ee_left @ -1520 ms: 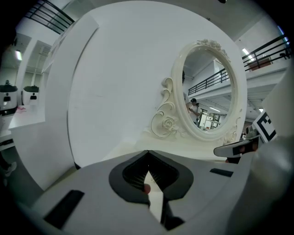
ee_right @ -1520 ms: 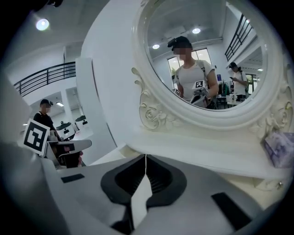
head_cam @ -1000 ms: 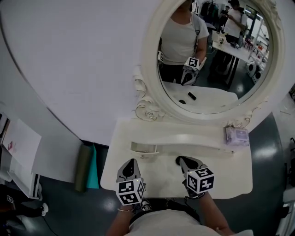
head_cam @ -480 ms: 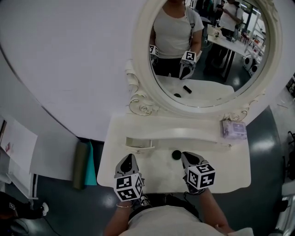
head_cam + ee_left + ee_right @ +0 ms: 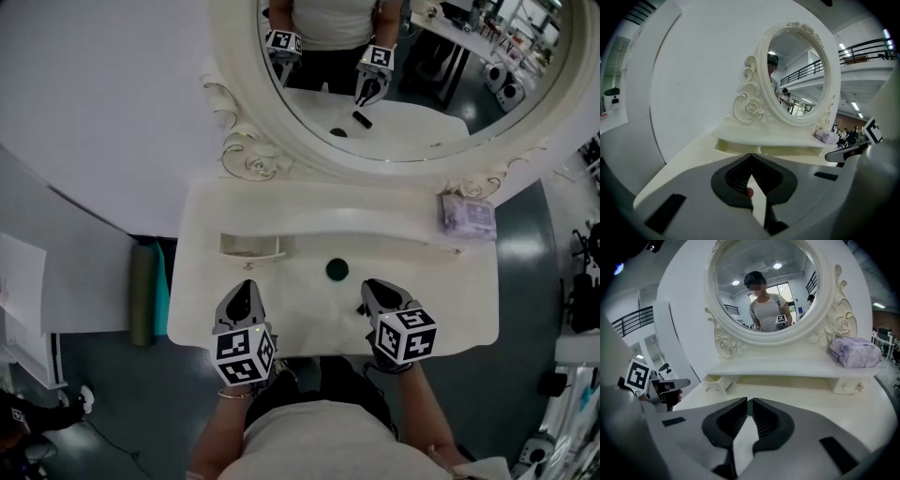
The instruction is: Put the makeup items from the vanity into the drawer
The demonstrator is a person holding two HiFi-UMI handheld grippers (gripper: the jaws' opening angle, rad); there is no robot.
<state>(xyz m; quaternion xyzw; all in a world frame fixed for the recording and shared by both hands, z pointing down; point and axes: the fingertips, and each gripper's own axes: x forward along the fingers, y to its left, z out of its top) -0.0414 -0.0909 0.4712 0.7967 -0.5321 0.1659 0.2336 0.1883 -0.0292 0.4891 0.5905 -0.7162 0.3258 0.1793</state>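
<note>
Now one dark round makeup item (image 5: 337,270) lies mid-frame on the vanity top (image 5: 441,300), with open surface all around it. One small drawer (image 5: 251,246) (pulled open) sits to its left, and one purple pack (image 5: 467,216) at upper right. Near the lower edge, the left gripper (image 5: 246,291) and right gripper (image 5: 371,287) are both closed and empty.

A cream vanity (image 5: 309,211) with an ornate oval mirror (image 5: 403,84) is standing against a bare white panel (image 5: 94,103), posing as a bedroom corner. A railed mezzanine (image 5: 874,47) and ceiling strip lights (image 5: 887,33) are showing a large lab-like hall around it.
</note>
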